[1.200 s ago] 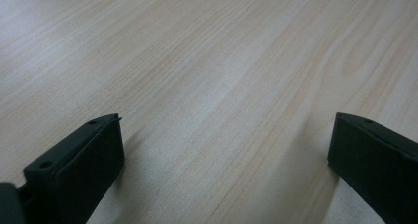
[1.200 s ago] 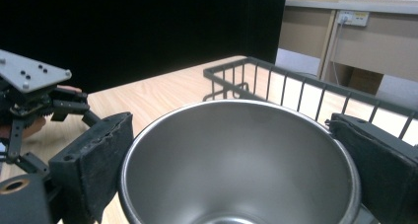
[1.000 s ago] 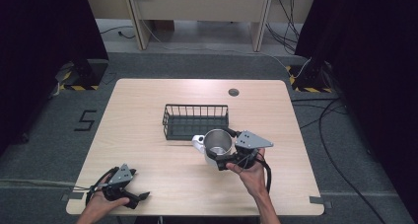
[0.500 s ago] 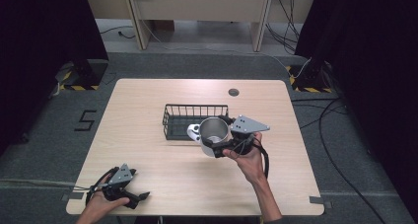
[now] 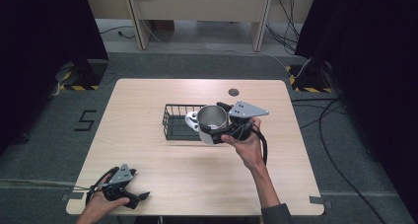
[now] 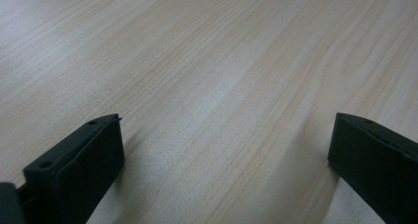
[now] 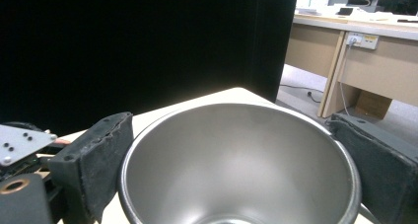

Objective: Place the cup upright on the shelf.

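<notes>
A shiny metal cup [image 5: 212, 116] with pale patches on its outside hangs in the air over the right end of a black wire basket [image 5: 172, 121]. My right gripper [image 5: 217, 122] is shut on it, one jaw on each side of the rim. In the right gripper view the cup's open mouth [image 7: 241, 160] sits between the two pads [image 7: 98, 160], tilted toward the camera. My left gripper [image 5: 140, 198] rests at the table's front left corner. Its jaws stand open over bare wood [image 6: 226, 150] with nothing between them.
The light wooden table [image 5: 148, 165] has a round cable hole [image 5: 233, 92] near its far edge. Dark curtains stand on both sides, desks at the back. Cables run over the floor to the right.
My right gripper has carried the cup up and away from the person, from the table beside the basket to above its right end. The left gripper has stayed still.
</notes>
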{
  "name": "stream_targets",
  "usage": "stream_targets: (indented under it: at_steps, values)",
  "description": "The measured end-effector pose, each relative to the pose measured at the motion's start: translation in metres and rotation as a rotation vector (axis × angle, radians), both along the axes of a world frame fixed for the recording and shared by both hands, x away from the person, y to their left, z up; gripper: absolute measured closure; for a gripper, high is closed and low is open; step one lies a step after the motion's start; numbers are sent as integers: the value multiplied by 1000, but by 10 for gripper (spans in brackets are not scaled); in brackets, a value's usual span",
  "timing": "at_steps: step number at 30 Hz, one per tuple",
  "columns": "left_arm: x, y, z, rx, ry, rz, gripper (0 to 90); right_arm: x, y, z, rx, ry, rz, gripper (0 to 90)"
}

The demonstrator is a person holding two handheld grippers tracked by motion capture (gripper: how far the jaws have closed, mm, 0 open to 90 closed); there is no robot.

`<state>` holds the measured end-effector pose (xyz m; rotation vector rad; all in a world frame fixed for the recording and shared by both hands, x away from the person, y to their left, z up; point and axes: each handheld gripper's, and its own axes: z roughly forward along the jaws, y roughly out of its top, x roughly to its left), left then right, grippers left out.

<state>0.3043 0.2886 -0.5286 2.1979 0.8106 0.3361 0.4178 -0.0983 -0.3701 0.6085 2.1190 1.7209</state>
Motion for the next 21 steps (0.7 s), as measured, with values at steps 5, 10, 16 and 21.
stream_targets:
  at_steps: [5,10,16,21]
  values:
    - [0,0,0,0,0,0,0,8,2,3,-7,0,-1,62]
    - [0,0,0,-3,1,1,0,20,5,7,-6,3,10,62]
    - [0,0,0,3,0,-3,0,39,11,11,-18,-6,2,62]
    - [0,0,0,0,1,-2,0,51,15,8,-19,2,7,62]
